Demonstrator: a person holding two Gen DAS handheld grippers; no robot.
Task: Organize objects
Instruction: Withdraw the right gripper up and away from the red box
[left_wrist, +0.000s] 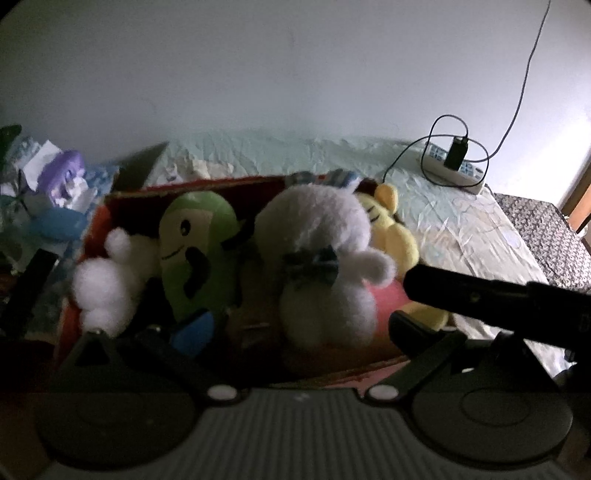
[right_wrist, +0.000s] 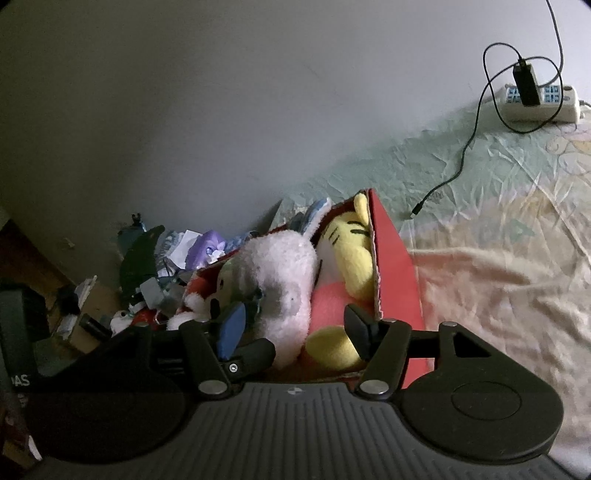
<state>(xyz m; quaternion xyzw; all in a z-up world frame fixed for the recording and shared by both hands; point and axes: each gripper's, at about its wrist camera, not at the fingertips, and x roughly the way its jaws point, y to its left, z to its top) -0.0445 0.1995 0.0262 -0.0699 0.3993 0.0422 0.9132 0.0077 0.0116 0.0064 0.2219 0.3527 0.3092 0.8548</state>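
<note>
An open red box stands on the bed, packed with plush toys. A white plush with a checked scarf sits upright in the middle. A green plush and a second white plush are to its left, and a yellow striped tiger plush is to its right. My left gripper is open over the box's near edge, with the white plush's base between its fingers. My right gripper is open beside it, straddling the same plush and the tiger's foot. A black part of the right gripper crosses the left wrist view.
A white power strip with a black charger and looping cable lies at the far right by the wall. A cluttered pile with a purple item fills the left. A wrinkled pale sheet spreads to the right.
</note>
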